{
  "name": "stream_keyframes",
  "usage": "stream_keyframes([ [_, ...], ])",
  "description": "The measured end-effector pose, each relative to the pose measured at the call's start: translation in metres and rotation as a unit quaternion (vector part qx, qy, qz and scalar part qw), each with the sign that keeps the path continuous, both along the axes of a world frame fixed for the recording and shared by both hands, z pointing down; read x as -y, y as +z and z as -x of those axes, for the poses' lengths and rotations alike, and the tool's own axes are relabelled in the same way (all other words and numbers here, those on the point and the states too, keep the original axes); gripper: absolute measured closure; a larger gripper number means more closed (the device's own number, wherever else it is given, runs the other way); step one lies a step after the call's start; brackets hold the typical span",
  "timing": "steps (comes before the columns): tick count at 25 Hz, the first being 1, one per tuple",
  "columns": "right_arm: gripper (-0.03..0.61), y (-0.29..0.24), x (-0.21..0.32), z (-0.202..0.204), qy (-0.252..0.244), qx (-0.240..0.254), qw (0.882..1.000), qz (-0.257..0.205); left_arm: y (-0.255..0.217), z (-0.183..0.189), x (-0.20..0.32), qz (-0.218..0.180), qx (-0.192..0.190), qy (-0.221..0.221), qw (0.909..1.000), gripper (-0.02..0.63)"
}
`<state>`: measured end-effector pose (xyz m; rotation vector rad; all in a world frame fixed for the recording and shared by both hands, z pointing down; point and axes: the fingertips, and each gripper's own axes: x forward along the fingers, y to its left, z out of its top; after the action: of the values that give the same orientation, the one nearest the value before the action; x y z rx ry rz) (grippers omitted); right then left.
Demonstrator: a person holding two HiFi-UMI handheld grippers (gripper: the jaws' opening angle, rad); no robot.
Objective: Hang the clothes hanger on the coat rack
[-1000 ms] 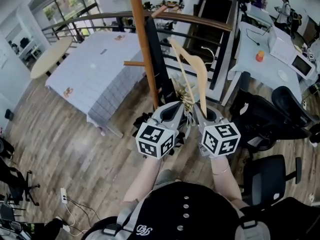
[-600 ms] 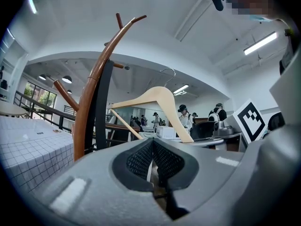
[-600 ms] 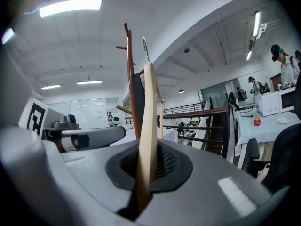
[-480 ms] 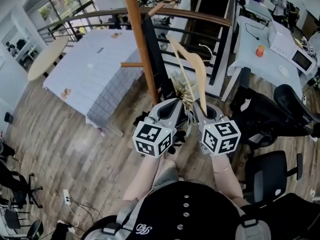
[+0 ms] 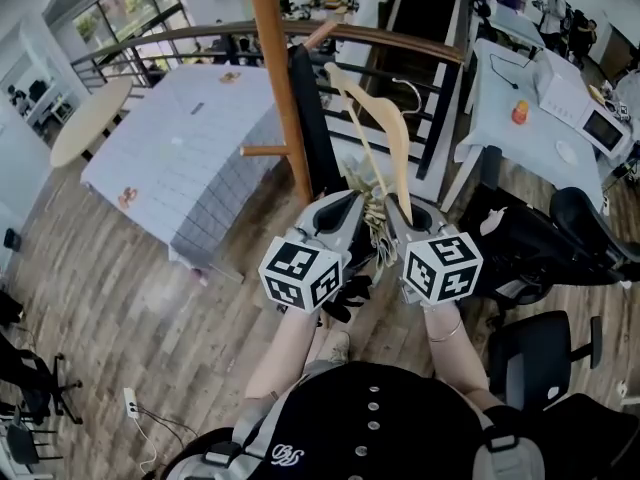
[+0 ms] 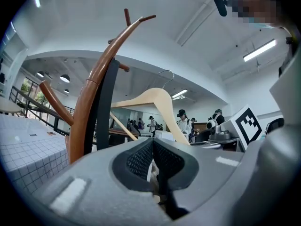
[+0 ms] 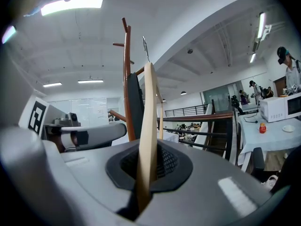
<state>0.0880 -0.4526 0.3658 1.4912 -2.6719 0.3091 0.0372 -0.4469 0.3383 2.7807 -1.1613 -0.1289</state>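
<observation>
The pale wooden clothes hanger (image 5: pixel 388 128) stands nearly upright in front of me, its metal hook (image 5: pixel 408 90) at the top, just right of the brown wooden coat rack (image 5: pixel 272 78). My right gripper (image 5: pixel 395 206) is shut on the lower end of one hanger arm (image 7: pixel 148 121), which runs up between its pads. Beside it, my left gripper (image 5: pixel 352 200) is shut on the hanger's other low end, and a thin pale strip shows between its pads (image 6: pixel 141 159). In the left gripper view the hanger (image 6: pixel 153 98) rises behind the rack's curved pegs (image 6: pixel 101 69).
A black garment (image 5: pixel 310 108) hangs down the coat rack's pole. Behind the rack runs a railing (image 5: pixel 400 43). A table with a checked cloth (image 5: pixel 190 138) stands at the left, a white desk (image 5: pixel 530 98) and black office chairs (image 5: pixel 560 238) at the right.
Both grippers have carried the hanger a little up and forward, closer to the coat rack's pole. Both grips are unchanged.
</observation>
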Motion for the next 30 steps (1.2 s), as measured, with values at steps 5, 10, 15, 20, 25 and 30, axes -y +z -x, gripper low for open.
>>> stream_keyframes([
  [5,0.580,-0.012,0.019,0.008,-0.004,-0.002,1.000,-0.012,-0.010,0.005,0.020,-0.011,0.006,0.000,0.9999,0.615],
  [10,0.580,-0.023,0.034,0.020,-0.014,-0.016,0.999,-0.024,-0.029,0.012,0.036,-0.030,0.000,0.000,0.9995,0.615],
  [15,0.580,-0.036,0.048,0.028,-0.015,-0.012,0.999,-0.037,-0.042,0.020,0.048,-0.043,-0.004,-0.003,0.9991,0.615],
  [20,0.580,-0.045,0.064,0.040,-0.020,-0.019,0.999,-0.046,-0.050,0.029,0.058,-0.055,-0.006,-0.008,0.9985,0.615],
  [25,0.580,-0.048,0.075,0.051,-0.031,-0.035,0.998,-0.048,-0.055,0.038,0.069,-0.056,-0.014,-0.022,0.9981,0.615],
  [30,0.580,-0.048,0.083,0.061,-0.038,-0.043,0.997,-0.046,-0.054,0.036,0.071,-0.053,-0.018,-0.017,0.9983,0.616],
])
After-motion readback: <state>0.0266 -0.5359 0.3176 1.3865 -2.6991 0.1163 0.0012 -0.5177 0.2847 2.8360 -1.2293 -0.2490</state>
